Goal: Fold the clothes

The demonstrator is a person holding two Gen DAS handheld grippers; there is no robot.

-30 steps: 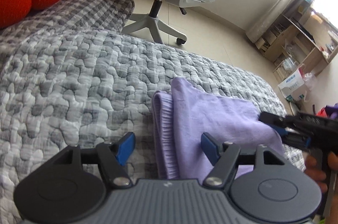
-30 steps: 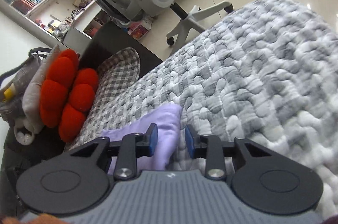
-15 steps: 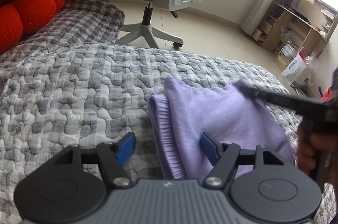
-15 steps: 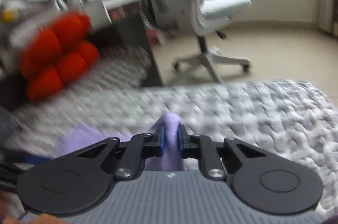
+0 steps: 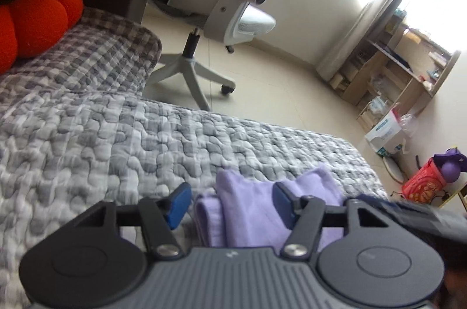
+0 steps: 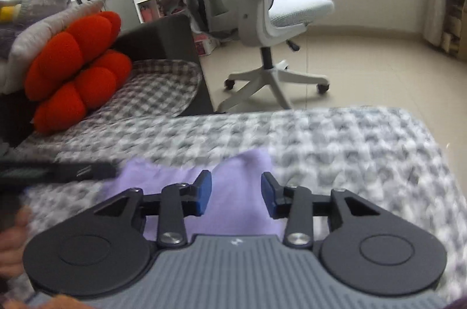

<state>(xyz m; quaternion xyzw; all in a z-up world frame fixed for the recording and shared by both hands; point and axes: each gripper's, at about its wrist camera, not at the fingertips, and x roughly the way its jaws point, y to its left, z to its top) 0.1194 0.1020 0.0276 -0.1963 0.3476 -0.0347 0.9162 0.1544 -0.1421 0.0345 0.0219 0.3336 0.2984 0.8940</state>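
A lilac garment (image 5: 256,209), folded with layered edges at its left, is laid on the grey quilted bed (image 5: 116,139).

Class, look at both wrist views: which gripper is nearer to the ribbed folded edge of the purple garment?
Left. The left gripper straddles the garment's ribbed edge, jaws closing; the right gripper is over the plain far side, jaws opening.
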